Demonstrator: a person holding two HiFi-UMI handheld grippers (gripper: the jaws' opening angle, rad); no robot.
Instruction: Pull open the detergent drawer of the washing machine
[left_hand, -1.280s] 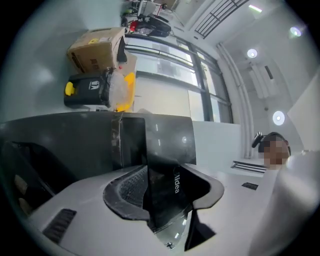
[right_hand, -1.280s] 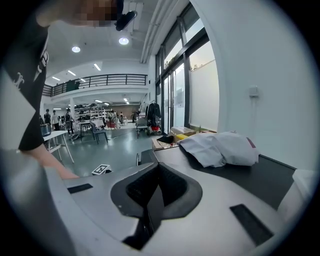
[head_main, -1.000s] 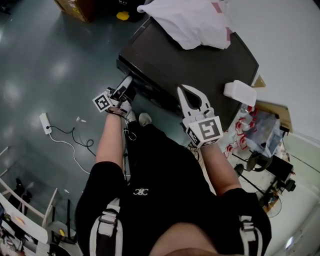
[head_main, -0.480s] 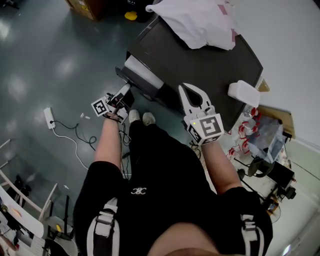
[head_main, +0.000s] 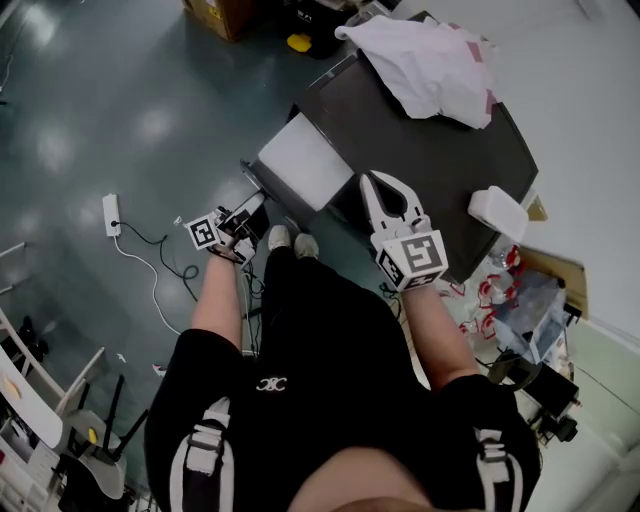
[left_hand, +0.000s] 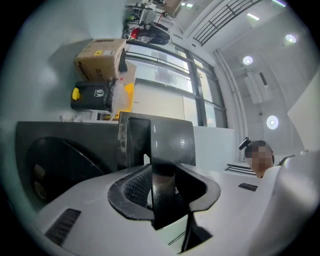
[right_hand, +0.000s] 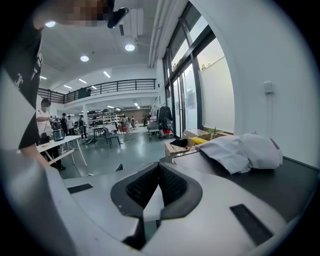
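The dark washing machine (head_main: 420, 150) stands in front of me, and its detergent drawer (head_main: 300, 160) is pulled out, showing a white inside. My left gripper (head_main: 248, 212) is at the drawer's near end. In the left gripper view the drawer's dark front panel (left_hand: 160, 142) stands between the jaws of the left gripper (left_hand: 161, 172), which are shut on it. My right gripper (head_main: 375, 183) hovers over the machine's front edge beside the drawer. The pads of the right gripper (right_hand: 159, 167) meet with nothing between them.
A white cloth (head_main: 430, 65) lies on the machine's far top, and a small white box (head_main: 497, 212) sits on its right corner. A power strip (head_main: 111, 213) with a cable lies on the floor at left. A cardboard box (head_main: 215, 12) stands beyond, and clutter (head_main: 520, 290) sits at right.
The drawer has slid out toward me, with far more of its white inside showing. My left gripper came back with it. The right gripper stayed near the machine's front edge.
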